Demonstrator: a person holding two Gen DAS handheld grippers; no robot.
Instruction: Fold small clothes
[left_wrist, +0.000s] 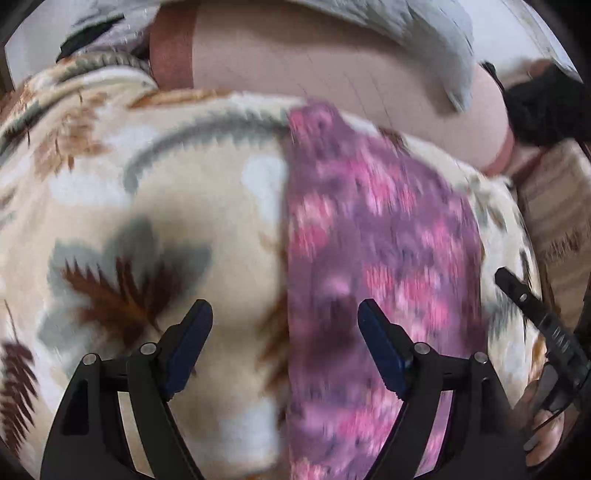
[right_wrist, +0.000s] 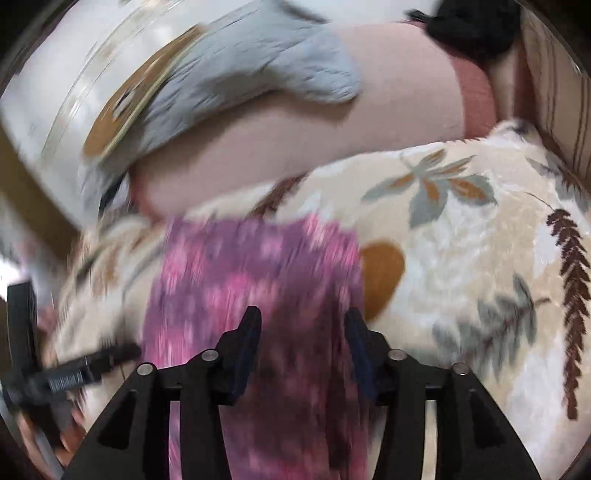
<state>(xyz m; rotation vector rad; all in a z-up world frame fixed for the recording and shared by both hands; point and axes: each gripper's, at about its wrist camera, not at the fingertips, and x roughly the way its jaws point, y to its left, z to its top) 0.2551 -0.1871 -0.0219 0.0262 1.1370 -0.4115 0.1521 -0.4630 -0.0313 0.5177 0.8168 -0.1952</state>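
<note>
While both pairs of tongs hang apart over the leaf-print blanket (left_wrist: 155, 206), the pink-and-purple garment (left_wrist: 373, 236) lies flat on it as a long strip. Its long axis runs from the near edge of the blanket toward the far edge. The left gripper (left_wrist: 285, 314) stands wide open over the garment's left border. The right gripper (right_wrist: 303, 321) stands partly open above the garment, gripping nothing.

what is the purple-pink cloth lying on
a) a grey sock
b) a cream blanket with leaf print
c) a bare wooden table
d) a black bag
b, the cloth lies stretched over the blanket, whose leaf print shows on both sides of it in both views.
</note>
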